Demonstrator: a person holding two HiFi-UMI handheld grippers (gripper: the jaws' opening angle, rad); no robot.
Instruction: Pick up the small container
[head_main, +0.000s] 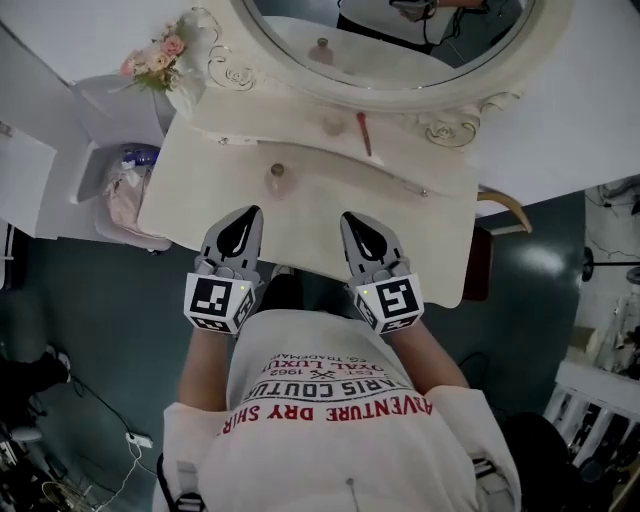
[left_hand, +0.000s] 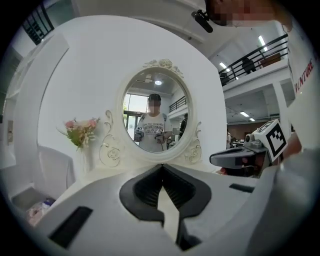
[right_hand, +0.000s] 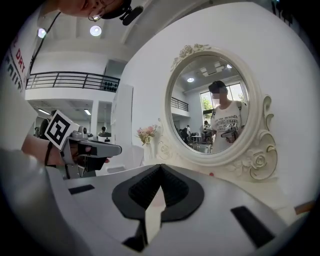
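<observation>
A small round container (head_main: 277, 178) with a knob lid stands on the cream vanity table (head_main: 430, 240), left of its middle. My left gripper (head_main: 251, 213) hovers over the table's front edge, just short of the container and slightly left of it; its jaws are shut with nothing in them. My right gripper (head_main: 350, 218) is level with it further right, also shut and empty. In the left gripper view the jaw tips (left_hand: 161, 168) meet in front of the mirror (left_hand: 156, 117), and the right gripper (left_hand: 235, 158) shows at the side. The container is hidden in both gripper views.
A big oval mirror (head_main: 390, 40) backs the table. A red stick (head_main: 364, 133) and another small jar (head_main: 333, 125) lie near its base. A vase of pink flowers (head_main: 160, 58) stands at the back left corner. A bin with a bag (head_main: 125, 195) sits left of the table.
</observation>
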